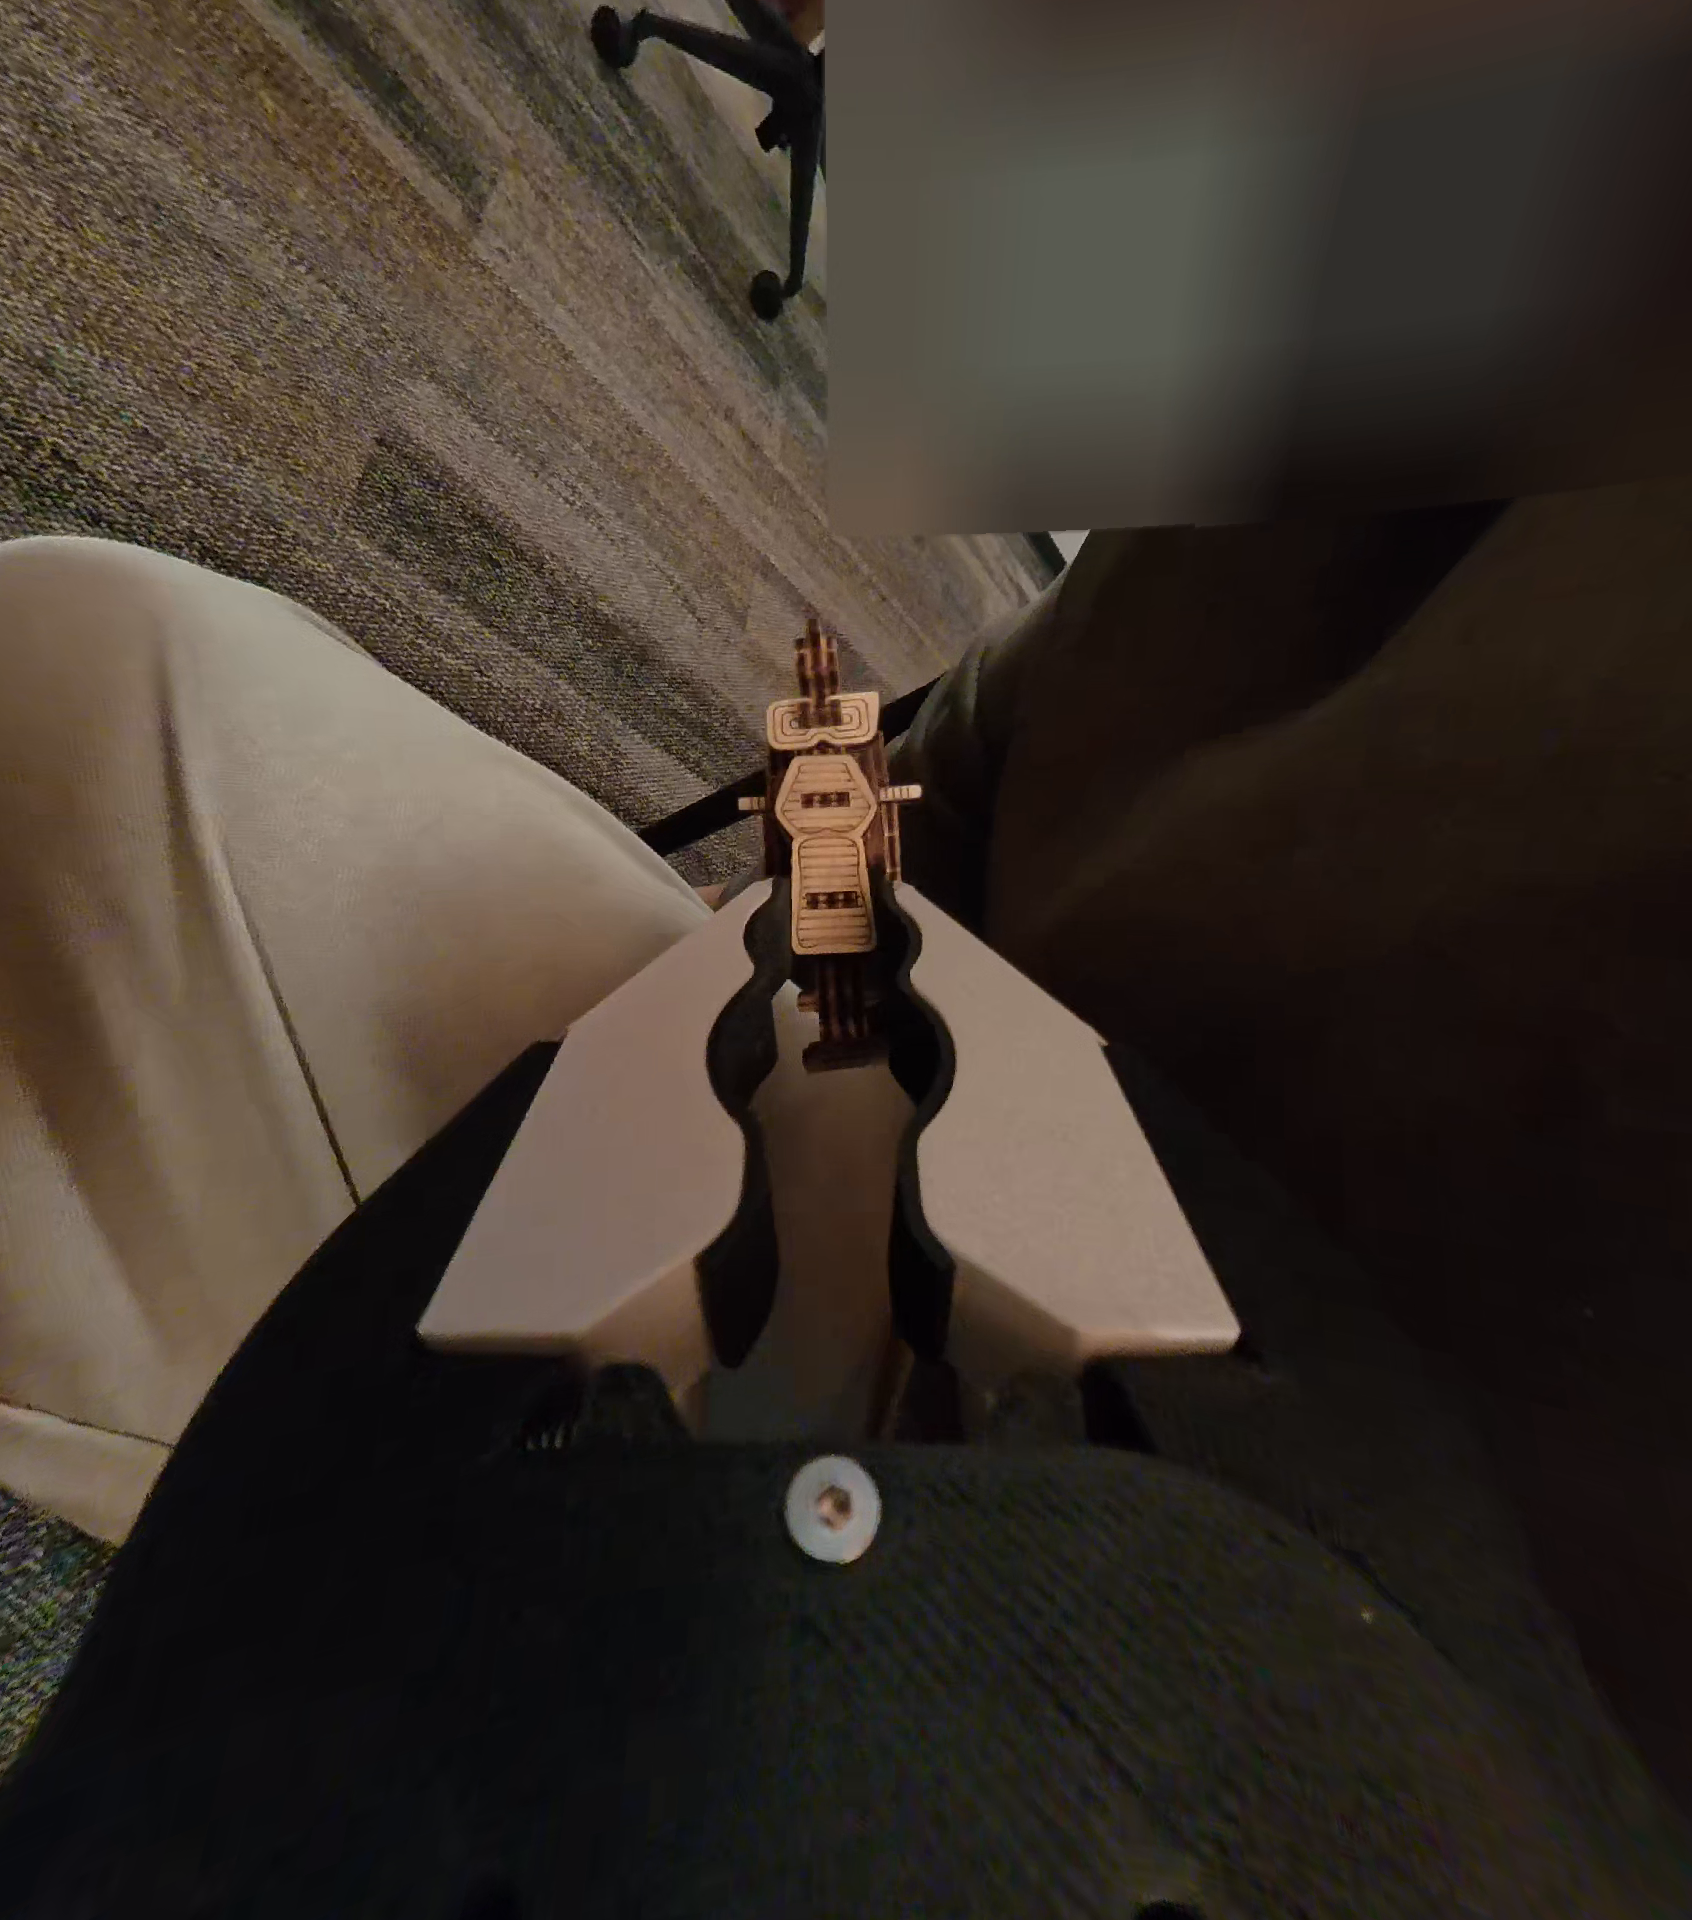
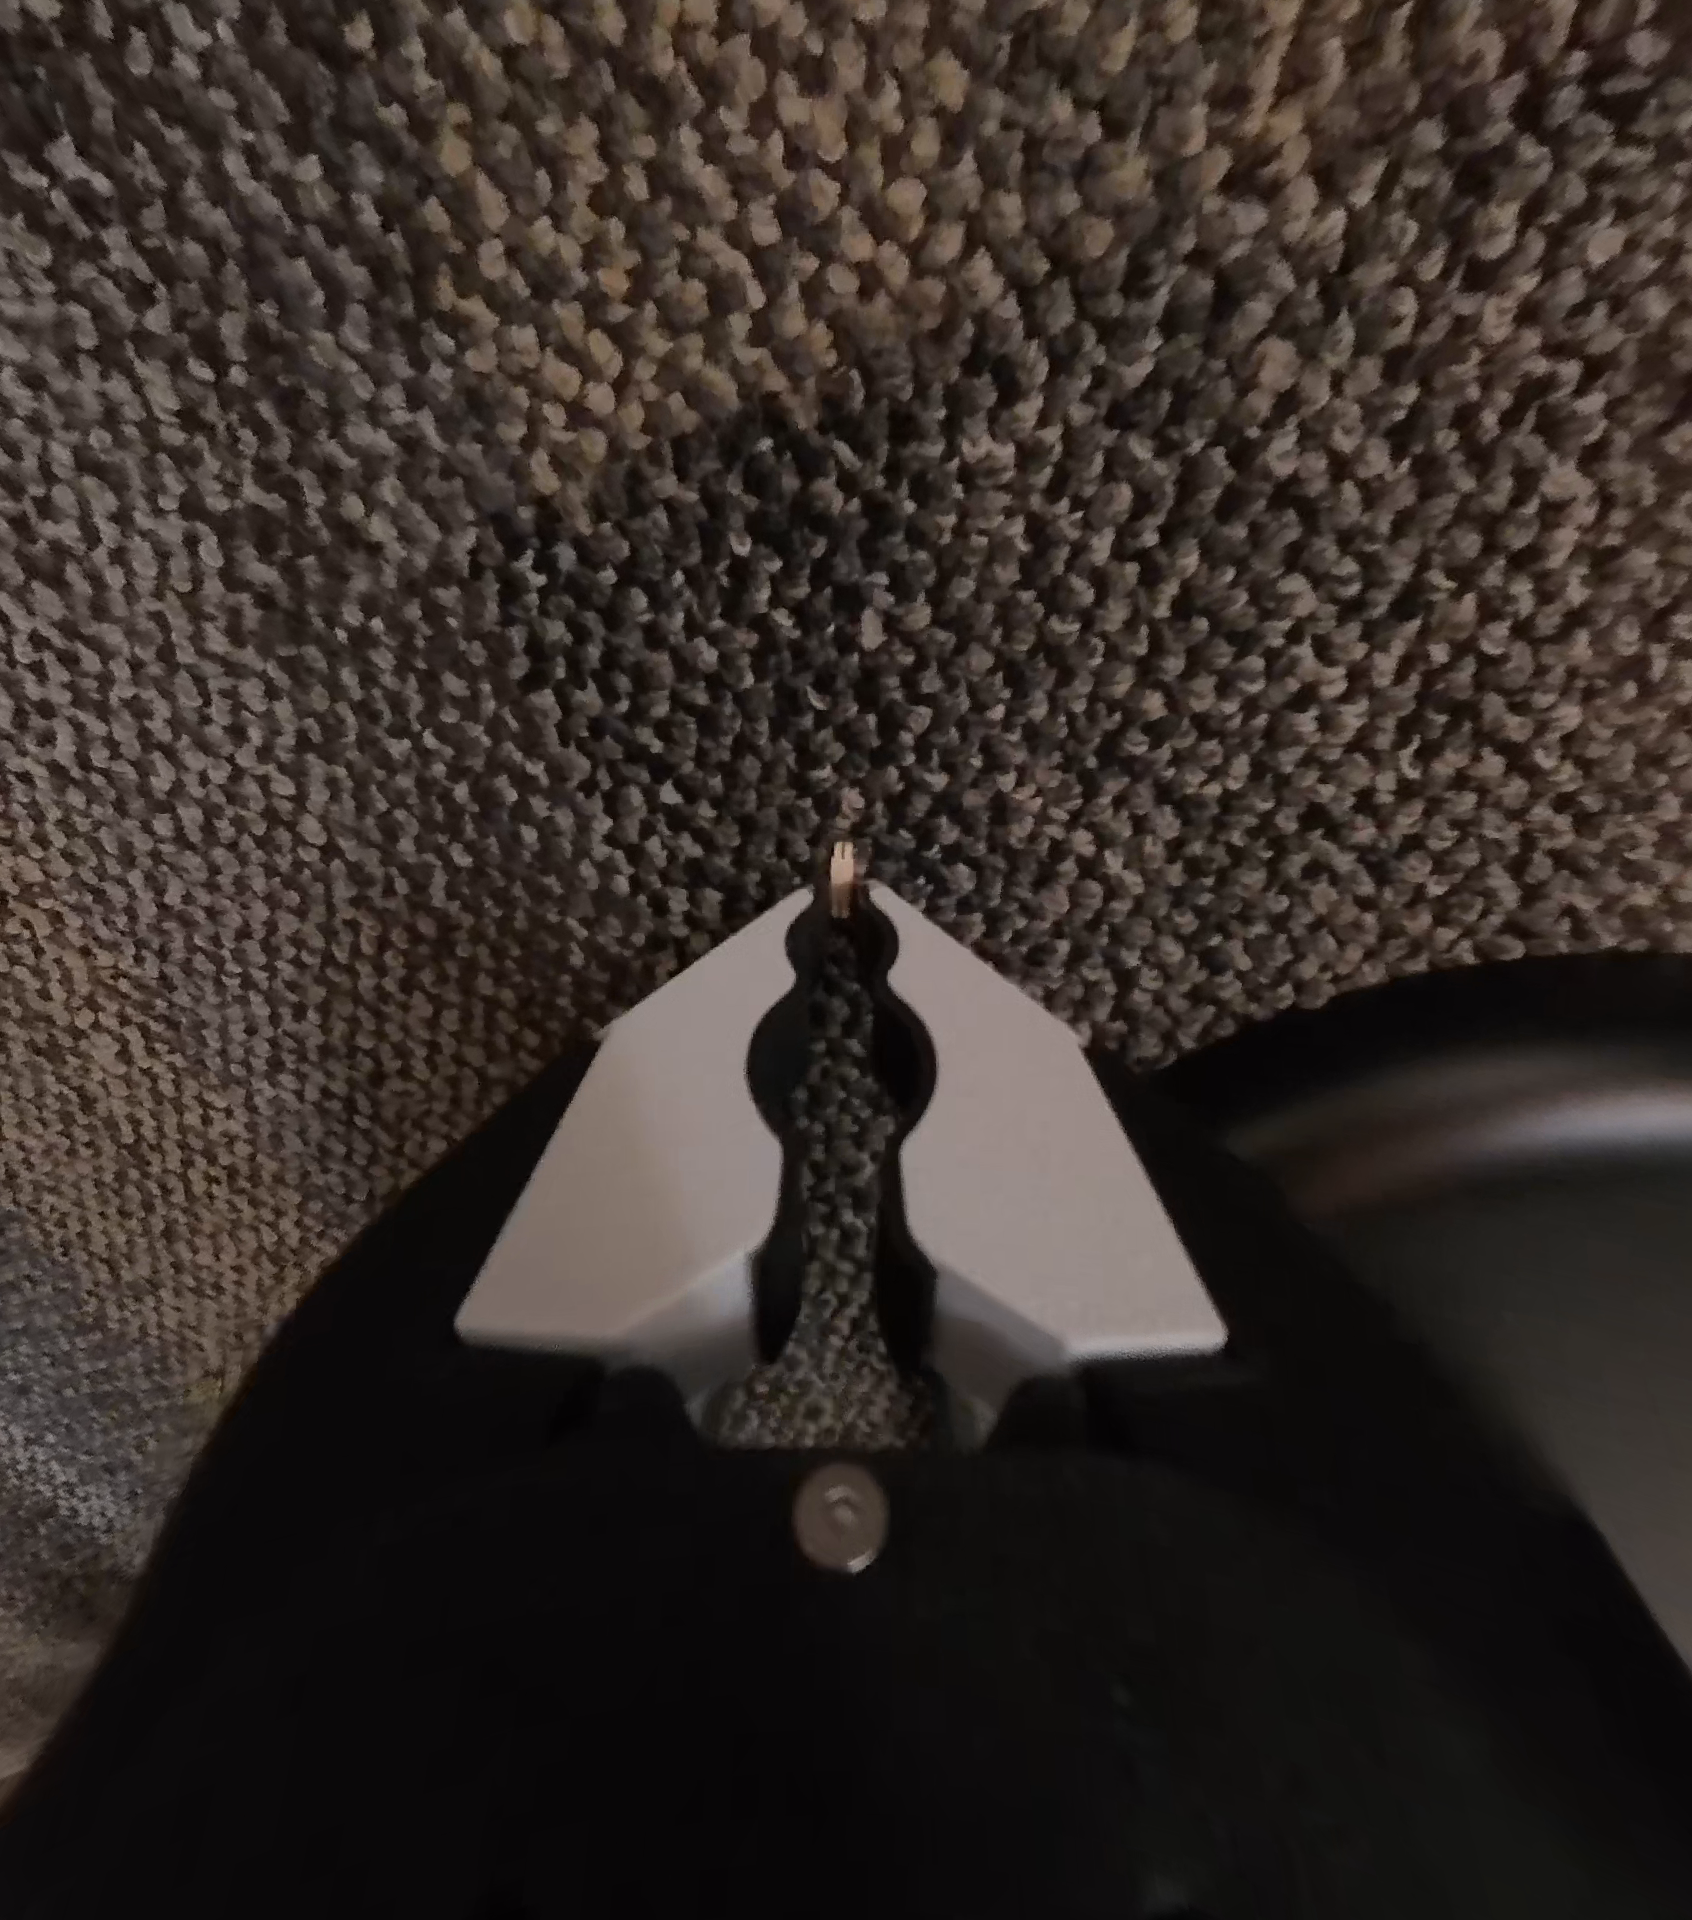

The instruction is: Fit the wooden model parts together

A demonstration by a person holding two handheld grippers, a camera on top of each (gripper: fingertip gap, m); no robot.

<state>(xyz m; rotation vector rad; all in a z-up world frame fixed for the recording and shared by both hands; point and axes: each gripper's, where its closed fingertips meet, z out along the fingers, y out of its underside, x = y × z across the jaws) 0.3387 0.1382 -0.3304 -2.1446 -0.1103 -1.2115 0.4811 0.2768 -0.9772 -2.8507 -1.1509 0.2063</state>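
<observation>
In the left wrist view my left gripper (image 1: 829,914) is shut on a small wooden model (image 1: 826,831), a layered, engraved plywood body with a thin cross pin through it. The model stands upright between the fingertips and sticks out beyond them, held in the air above a person's lap. In the right wrist view my right gripper (image 2: 840,906) is shut on a tiny pale wooden part (image 2: 838,879) pinched edge-on at the very tips. It hovers close over carpet. Neither gripper shows in the other's view.
A person's leg in light trousers (image 1: 146,935) fills the left of the left wrist view, dark clothing (image 1: 1393,935) the right. Grey carpet (image 2: 821,416) lies below. A black chair base with castors (image 1: 759,135) stands farther off. A dark curved object (image 2: 1548,1195) sits at the right. Spacing between my two grippers at the tips: around 65 cm.
</observation>
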